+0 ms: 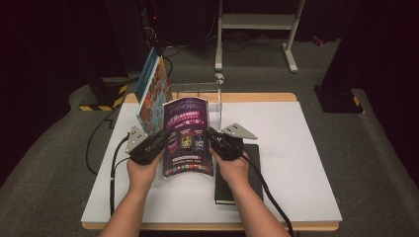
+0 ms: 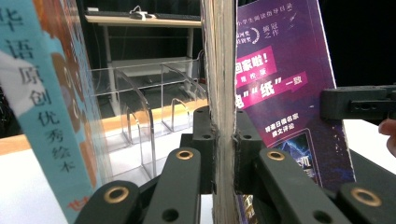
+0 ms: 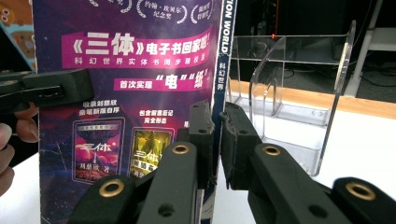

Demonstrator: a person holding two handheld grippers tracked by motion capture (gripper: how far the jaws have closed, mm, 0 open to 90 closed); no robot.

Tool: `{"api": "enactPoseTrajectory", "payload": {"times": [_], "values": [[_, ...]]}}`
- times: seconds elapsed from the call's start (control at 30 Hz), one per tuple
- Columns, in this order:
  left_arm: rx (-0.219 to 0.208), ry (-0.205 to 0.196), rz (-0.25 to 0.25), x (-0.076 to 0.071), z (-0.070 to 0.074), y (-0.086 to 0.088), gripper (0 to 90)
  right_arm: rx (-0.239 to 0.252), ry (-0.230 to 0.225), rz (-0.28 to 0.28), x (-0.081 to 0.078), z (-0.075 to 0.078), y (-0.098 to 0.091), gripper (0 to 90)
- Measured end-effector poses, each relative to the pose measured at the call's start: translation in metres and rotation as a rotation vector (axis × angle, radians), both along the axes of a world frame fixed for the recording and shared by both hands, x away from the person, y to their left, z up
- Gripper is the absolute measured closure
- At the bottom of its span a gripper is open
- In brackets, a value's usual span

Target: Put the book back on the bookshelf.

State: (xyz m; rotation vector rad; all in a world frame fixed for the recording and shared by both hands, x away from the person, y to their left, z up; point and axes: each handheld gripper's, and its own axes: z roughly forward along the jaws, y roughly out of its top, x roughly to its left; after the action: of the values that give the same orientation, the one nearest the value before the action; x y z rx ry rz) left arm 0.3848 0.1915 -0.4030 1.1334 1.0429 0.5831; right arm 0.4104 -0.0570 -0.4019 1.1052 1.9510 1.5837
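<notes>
both grippers [image 1: 188,140] clamping purple magazine [image 1: 187,136], lower edge hidden

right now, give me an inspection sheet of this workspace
surface: white table top with a wooden edge, on grey carpet
job's things: purple magazine held upright above the table, gripped at both side edges; clear plastic rack behind it, its slots bare
clutter: blue picture book stands tilted at the rack's left; black notebook lies flat under the right forearm
grippers: left gripper shut on the magazine's page edge; right gripper shut on its spine edge
cables: one black cable trails from the left gripper, another from the right; more cables on the floor behind
surroundings: white metal stand at the back; black bases with yellow-black tape on the floor; dark room
</notes>
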Motion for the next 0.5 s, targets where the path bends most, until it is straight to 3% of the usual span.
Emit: {"api": "enactPoseTrajectory", "payload": {"times": [0.2,0.5], "values": [[0.012,-0.013,0.008,0.001,-0.005,0.0,83.0,-0.018,-0.005,0.001,0.003,-0.002,0.0,82.4],[0.004,-0.013,-0.004,-0.015,-0.005,0.006,80.6,-0.005,-0.034,0.013,-0.015,-0.004,-0.006,82.7]]}}
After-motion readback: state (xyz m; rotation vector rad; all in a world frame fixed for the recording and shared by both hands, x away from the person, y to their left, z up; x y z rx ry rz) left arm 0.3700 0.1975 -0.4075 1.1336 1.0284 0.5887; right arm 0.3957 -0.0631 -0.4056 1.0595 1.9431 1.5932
